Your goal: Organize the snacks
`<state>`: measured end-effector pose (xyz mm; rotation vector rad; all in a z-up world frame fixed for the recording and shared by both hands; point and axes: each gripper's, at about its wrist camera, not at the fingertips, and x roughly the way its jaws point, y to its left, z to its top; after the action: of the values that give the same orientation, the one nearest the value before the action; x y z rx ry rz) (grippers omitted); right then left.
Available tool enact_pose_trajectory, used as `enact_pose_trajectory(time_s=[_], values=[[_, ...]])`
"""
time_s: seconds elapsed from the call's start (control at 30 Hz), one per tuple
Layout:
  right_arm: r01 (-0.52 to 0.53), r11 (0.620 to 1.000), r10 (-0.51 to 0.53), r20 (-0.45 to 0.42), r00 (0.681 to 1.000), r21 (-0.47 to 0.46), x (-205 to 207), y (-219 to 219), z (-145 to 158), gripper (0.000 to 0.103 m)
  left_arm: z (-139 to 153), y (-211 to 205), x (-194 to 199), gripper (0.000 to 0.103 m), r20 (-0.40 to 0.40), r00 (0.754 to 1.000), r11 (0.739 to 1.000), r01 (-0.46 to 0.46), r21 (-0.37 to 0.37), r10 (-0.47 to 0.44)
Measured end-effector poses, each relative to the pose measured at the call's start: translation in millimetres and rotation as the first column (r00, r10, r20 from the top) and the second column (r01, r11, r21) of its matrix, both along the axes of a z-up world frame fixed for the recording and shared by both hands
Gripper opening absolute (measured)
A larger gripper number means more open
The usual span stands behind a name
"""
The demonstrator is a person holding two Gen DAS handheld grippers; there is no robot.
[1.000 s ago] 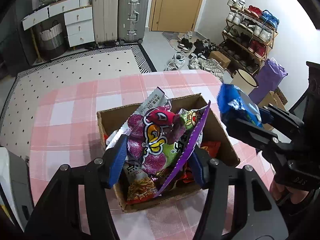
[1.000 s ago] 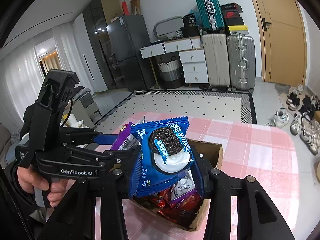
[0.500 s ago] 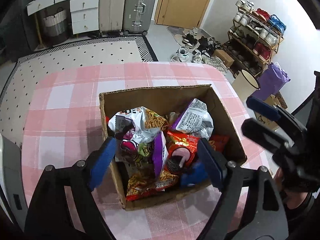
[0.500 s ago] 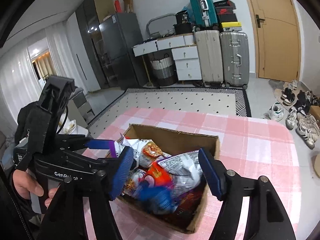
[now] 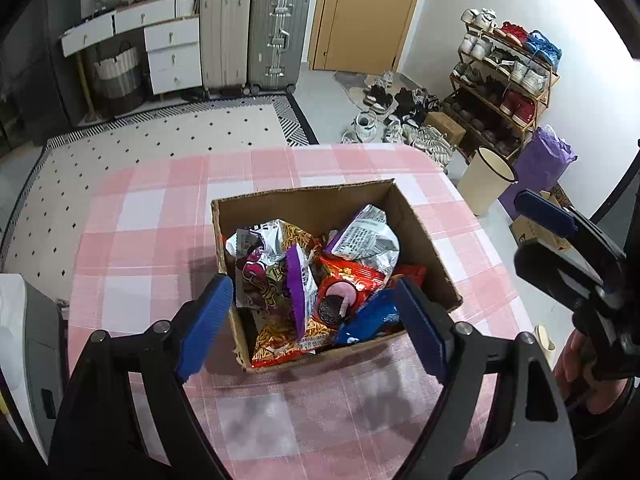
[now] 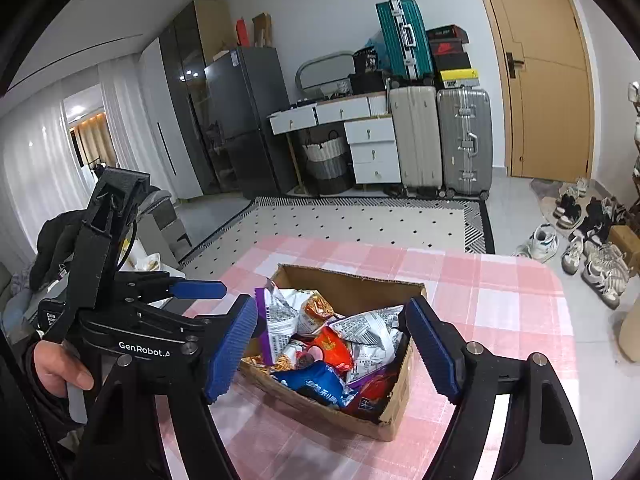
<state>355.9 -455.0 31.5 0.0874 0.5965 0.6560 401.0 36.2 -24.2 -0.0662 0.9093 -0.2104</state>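
Observation:
An open cardboard box (image 5: 304, 200) stands on the pink checked table (image 5: 160, 220) and holds several snack packets. A purple bag (image 5: 296, 280) and a blue cookie packet (image 5: 372, 320) lie on top near the front, beside a red packet (image 5: 344, 280) and a grey-white one (image 5: 368, 236). My left gripper (image 5: 314, 320) hangs open above the box's near edge, holding nothing. My right gripper (image 6: 332, 346) hovers over the box (image 6: 348, 280) from the other side. Its jaws are opening and stand clear of the blue packet (image 6: 320, 384) below.
The other gripper shows at each view's edge: the right (image 5: 560, 240), the left (image 6: 192, 290), each held by a hand. A cream bin (image 5: 486, 180) and a shoe rack (image 5: 504, 80) stand beyond the table's right side. A white appliance (image 5: 16, 340) sits at the left.
The left gripper let go of the purple bag and the right let go of the blue cookie packet. Both packets now lie in the box. Both grippers opened and drew back.

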Motion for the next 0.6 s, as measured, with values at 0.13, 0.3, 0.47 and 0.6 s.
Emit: enact_pose_trajectory(time_s=[0.13, 0.3, 0.47, 0.6], values=[[-0.005, 1.0, 0.004, 0.026, 1.0, 0.018, -19.0, -5.2, 13.0, 0.084, 21.0, -3.6, -22.1, 0.082, 0.081, 0.997, 1.0, 0.007, 0.012, -0.008], [0.005, 1.0, -0.007, 0.062, 0.998, 0.022, -47.2, -11.7, 25.4, 0.086, 44.4, -2.9, -50.0, 0.084, 0.15, 0.989, 0.999, -0.016, 0.028, 0.012], [0.055, 0.997, -0.06, 0.101, 0.993, 0.052, -73.5, -26.6, 37.0, 0.092, 59.6, 5.6, -82.5, 0.089, 0.199, 0.979, 0.999, -0.054, 0.002, 0.052], [0.105, 0.99, -0.116, 0.122, 0.986, 0.098, -97.0, -47.4, 41.3, 0.099, 67.7, 16.7, -112.4, 0.103, 0.251, 0.964, 0.996, -0.09, -0.006, 0.089]])
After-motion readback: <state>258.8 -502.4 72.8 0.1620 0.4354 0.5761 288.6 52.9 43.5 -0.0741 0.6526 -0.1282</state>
